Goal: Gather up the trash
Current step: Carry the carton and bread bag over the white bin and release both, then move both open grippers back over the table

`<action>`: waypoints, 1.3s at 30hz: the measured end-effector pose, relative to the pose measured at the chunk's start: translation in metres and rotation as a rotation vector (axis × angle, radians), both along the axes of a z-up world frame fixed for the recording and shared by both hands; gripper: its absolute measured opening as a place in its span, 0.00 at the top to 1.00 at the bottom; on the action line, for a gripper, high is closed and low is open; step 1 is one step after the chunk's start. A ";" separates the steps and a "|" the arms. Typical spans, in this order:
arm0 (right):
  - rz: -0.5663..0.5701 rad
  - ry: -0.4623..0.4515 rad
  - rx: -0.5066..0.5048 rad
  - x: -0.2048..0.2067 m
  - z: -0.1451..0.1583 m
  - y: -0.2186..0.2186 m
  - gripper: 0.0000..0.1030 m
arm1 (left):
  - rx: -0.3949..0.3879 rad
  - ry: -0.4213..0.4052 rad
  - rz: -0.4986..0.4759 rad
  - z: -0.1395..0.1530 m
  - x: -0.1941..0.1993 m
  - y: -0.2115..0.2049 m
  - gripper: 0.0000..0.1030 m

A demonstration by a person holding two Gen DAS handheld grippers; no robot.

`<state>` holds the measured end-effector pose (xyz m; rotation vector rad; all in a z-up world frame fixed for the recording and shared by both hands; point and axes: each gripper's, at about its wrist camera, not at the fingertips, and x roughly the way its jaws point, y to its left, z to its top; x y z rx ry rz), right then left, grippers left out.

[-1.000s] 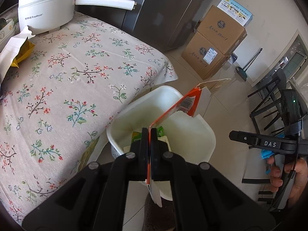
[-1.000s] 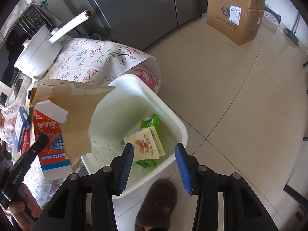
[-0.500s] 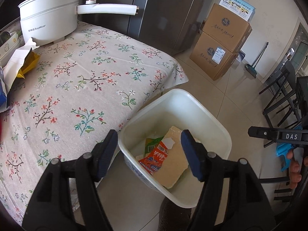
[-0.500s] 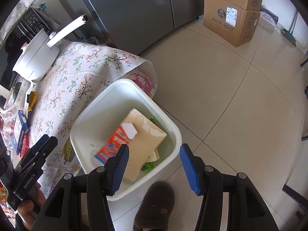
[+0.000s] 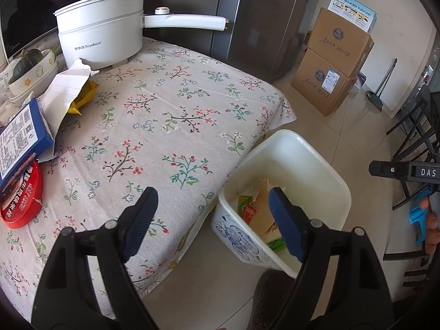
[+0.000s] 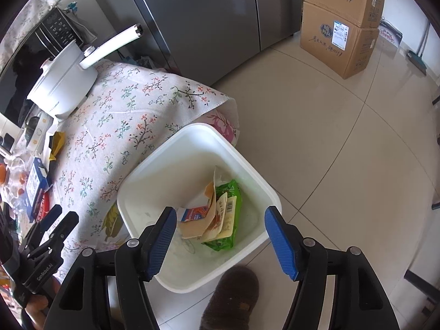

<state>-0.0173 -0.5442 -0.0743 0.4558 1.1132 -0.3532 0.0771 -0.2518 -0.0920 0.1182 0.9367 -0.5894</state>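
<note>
Only right wrist shows green wrapper in bin.

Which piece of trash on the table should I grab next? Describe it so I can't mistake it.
On the floral tablecloth, look left of the white electric pot. By the blue box lies a round red lid. It is the only round, red piece there; its neighbours are torn white paper and a yellow wrapper.

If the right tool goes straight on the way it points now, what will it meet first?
Probably the trash in the white plastic bin: the torn brown cardboard carton lying on the green wrapper. The right tool, jaws opening and empty, points down into it; depth is unclear.
</note>
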 end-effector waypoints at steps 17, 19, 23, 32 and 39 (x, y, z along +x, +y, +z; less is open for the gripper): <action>0.151 -0.059 -0.041 0.078 0.021 0.094 0.24 | 0.066 -0.070 0.180 0.024 0.031 0.103 0.12; 0.168 -0.066 -0.040 0.088 0.022 0.106 0.24 | 0.073 -0.074 0.200 0.025 0.034 0.115 0.10; 0.205 -0.072 -0.042 0.106 0.024 0.132 0.22 | 0.092 -0.080 0.238 0.026 0.041 0.137 0.09; 0.266 -0.064 -0.043 0.137 0.020 0.175 0.22 | 0.133 -0.046 0.339 0.019 0.066 0.197 0.09; 0.301 -0.054 -0.043 0.153 0.016 0.196 0.21 | 0.030 0.042 0.428 0.004 0.091 0.254 0.09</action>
